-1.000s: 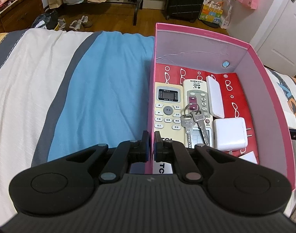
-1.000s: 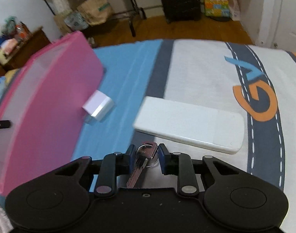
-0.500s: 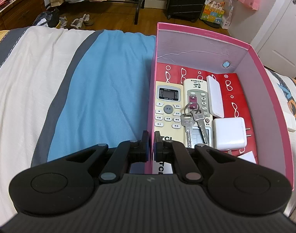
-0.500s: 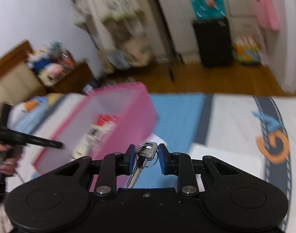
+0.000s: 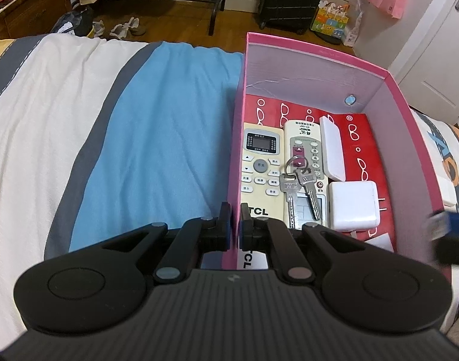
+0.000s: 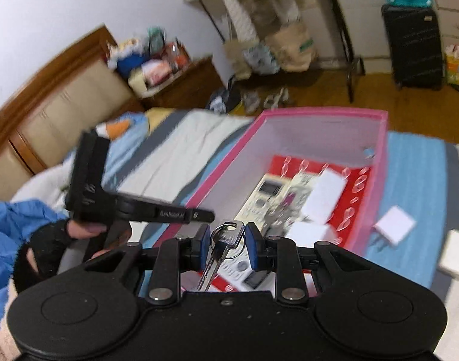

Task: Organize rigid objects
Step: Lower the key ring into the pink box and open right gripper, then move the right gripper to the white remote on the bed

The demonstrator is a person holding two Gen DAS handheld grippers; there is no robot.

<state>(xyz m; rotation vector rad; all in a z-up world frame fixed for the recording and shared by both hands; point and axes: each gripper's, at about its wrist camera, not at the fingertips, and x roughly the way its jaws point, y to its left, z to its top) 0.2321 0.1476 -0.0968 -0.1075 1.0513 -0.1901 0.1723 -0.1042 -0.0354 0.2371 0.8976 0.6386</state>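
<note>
A pink box point(image 5: 316, 52) lies on the bed and holds two remotes point(image 5: 261, 162), a key bunch point(image 5: 298, 180), a white charger point(image 5: 352, 204) and a white case point(image 5: 331, 147). My left gripper point(image 5: 235, 225) is shut on the box's near left wall. My right gripper point(image 6: 228, 240) is shut on a silver key point(image 6: 222, 249) and hangs over the box's near end point(image 6: 322, 114). Its blue tip shows blurred at the right of the left wrist view point(image 5: 449, 225). A white charger point(image 6: 393, 225) and a white flat case point(image 6: 456, 255) lie on the bed right of the box.
The bed has a blue, grey and white striped cover point(image 5: 157, 138). The left hand-held gripper point(image 6: 115, 201) shows in the right wrist view, left of the box. A headboard point(image 6: 49, 114), a nightstand, bags and a black suitcase point(image 5: 292, 0) stand around the bed.
My right gripper has lifted the key off the bed and swung left over the pink box. My left gripper has stayed clamped on the box wall.
</note>
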